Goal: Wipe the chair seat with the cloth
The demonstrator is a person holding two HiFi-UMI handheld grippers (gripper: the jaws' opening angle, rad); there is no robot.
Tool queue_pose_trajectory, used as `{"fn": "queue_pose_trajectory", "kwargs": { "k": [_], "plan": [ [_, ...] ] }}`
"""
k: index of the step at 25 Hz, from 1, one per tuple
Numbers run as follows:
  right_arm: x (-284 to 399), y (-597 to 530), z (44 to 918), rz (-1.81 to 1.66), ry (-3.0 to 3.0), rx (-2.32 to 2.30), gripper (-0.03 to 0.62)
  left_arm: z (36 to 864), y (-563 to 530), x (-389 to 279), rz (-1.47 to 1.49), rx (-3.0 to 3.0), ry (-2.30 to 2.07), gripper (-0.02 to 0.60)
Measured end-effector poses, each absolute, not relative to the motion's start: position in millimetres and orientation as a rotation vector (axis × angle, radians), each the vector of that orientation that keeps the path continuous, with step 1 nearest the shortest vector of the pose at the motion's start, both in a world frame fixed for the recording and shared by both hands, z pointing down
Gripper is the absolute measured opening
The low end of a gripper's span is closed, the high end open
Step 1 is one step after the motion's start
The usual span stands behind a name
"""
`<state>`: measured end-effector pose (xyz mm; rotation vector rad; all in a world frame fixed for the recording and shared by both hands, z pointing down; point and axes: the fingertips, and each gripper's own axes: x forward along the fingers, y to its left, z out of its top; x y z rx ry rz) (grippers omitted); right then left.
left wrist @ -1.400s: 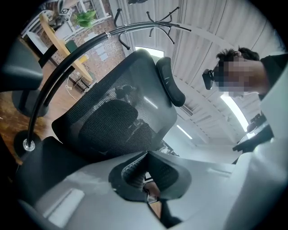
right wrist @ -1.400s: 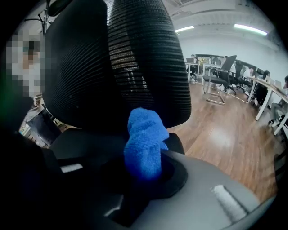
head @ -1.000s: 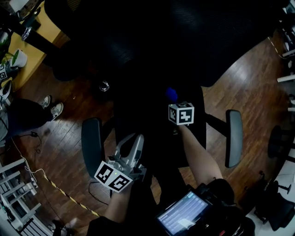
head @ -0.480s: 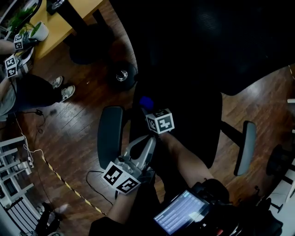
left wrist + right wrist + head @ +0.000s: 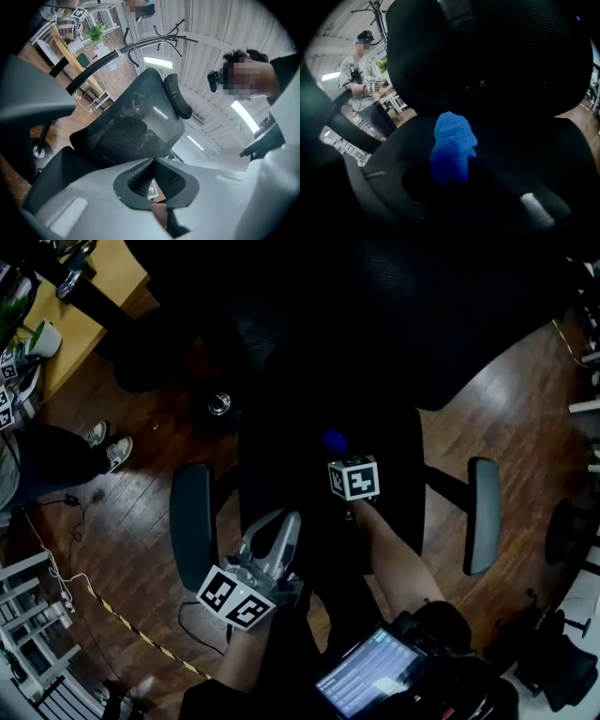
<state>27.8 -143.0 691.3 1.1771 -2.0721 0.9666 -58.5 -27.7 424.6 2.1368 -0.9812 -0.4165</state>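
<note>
So, the blue cloth [image 5: 452, 143] is clamped in the right gripper [image 5: 451, 180]; the jaws are closed down on its back end, and a bunched wad is left sticking out ahead of the tips. That wad is pointed at the backrest [image 5: 487, 51] and held low over the chair seat [image 5: 281, 465], roughly mid-seat, with about the same stretch of cushion to either side of the gripper. Whether the cloth is actually pressed onto the fabric can't be told; everything under it is way too dark.

The left gripper [image 5: 152, 161] is parked off to the left and a bit behind the right one, near the seat's front corner and just inside the left armrest [image 5: 192, 521]; its jaws are brought together tip to tip, nothing is held between them, and it's aimed up towards the backrest; it seems to be kept out of the way.

Progress-wise it's honestly a guess: no streaks, damp patches or crumbs can be made out on the black cushion, so what's been covered can't be read off. Judging by where the cloth is, the wipe looks under way rather than finished; the strips of seat to the right of the cloth, by the right armrest [image 5: 483, 512], and back behind the gripper at the front edge should probably be counted as left to do.
</note>
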Motion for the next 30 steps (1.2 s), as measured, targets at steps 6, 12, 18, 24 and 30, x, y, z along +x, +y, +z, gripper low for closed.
{"fn": "queue_pose_trajectory", "kwargs": {
  "k": [6, 12, 18, 24, 30],
  "plan": [
    [144.5, -128.5, 685.0, 0.981, -1.925, 1.345, 0.049, 427.1, -25.1, -21.5, -0.383, 2.158, -0.904, -0.008],
    [207.2, -124.4, 666.2, 0.927, -1.861, 1.467, 0.049, 426.1, -27.3, -4.6, -0.365, 2.178, -0.869, -0.008],
    [213.3, -124.0, 668.0, 0.877, -1.846, 1.470, 0.049, 427.4, -26.2, -5.1, -0.367, 2.179, -0.880, -0.008],
    [202.0, -126.2, 664.5, 0.910, -1.875, 1.449, 0.049, 420.3, -24.6, -18.1, -0.392, 2.168, -0.916, -0.008],
    [55.2, -124.0, 646.1, 0.959, -2.106, 1.262, 0.049, 416.4, -25.1, -53.9, -0.425, 2.141, -1.002, -0.008]
  ]
}}
